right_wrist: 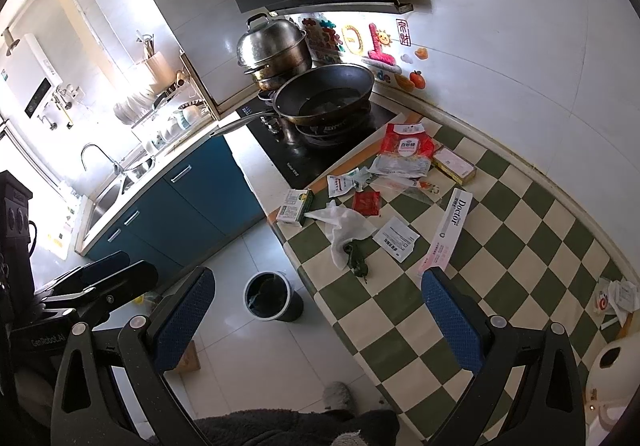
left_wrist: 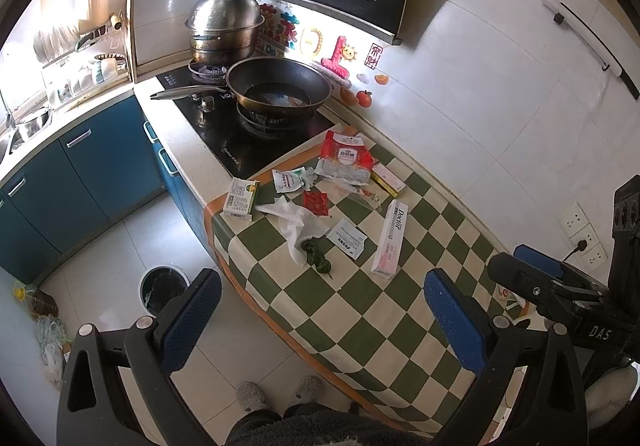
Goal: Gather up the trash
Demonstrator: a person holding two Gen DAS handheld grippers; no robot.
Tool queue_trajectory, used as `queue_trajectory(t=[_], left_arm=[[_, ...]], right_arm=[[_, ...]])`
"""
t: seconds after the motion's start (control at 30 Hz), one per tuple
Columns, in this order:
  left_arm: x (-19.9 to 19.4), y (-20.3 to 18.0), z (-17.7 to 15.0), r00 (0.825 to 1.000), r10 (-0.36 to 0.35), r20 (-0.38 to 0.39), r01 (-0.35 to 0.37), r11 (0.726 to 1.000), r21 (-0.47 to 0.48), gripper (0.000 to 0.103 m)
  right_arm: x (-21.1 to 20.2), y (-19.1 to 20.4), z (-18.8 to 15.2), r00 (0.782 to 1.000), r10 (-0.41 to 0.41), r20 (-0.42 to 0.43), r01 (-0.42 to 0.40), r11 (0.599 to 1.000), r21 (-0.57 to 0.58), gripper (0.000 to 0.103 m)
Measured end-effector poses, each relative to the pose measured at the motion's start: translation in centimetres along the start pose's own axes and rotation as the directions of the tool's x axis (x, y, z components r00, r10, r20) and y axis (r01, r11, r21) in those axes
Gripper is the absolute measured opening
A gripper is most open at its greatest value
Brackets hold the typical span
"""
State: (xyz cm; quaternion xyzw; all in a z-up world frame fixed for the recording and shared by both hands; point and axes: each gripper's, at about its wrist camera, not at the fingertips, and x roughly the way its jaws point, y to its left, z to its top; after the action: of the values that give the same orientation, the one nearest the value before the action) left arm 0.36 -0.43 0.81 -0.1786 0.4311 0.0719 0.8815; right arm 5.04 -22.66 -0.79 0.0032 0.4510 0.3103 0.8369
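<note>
both left tongs [left_wrist: 320, 320] and right tongs [right_wrist: 320, 320] gape empty above the desk [left_wrist: 380, 310], wrappers near the tissue [left_wrist: 296, 224].

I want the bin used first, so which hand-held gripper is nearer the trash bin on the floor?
Left. The left hand-held gripper hangs over the counter edge with the trash bin just beside its left finger; the right hand-held gripper sits farther along the checkered counter.

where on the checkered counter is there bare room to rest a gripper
The near end of the checkered cloth is bare, bordered by the green pepper and the Dactor box. A strip along the wall, right of that box, is also free. It is crowded toward the stove, around the tissue and the red bag.
</note>
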Motion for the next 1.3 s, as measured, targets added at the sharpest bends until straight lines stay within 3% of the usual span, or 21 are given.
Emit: queue_trajectory(t=[1.07,1.13,1.2,1.3], left_arm=[[0.5,0.0,0.8,1.000,-0.019,-0.002,0.019,1.000,0.007,0.103],[1.0,0.5,1.0,1.000,0.009,0.005,-0.009,1.000,0.016,0.103],[2.3,1.4,1.6,0.995,0.095,0.015,-0.096,0.995,0.031,0.103],[5.7,3.3,2.4,0.957,0.288,0.030,-0.290,0.954,0.071,0.103]], right_arm=[[0.0,0.5,0.1,1.000,-0.009,0.004,0.009,1.000,0.004,0.103],[0.7,0.7,0.3,1.000,-0.023,0.008,0.023,1.000,0.009,0.103],[1.5,0.4,0.6,0.996,-0.091,0.014,0.090,0.995,0.046,0.103],[3.0,-0.6,0.6,0.985,-0.173,0.012,0.172,0.981,0.095,0.103]])
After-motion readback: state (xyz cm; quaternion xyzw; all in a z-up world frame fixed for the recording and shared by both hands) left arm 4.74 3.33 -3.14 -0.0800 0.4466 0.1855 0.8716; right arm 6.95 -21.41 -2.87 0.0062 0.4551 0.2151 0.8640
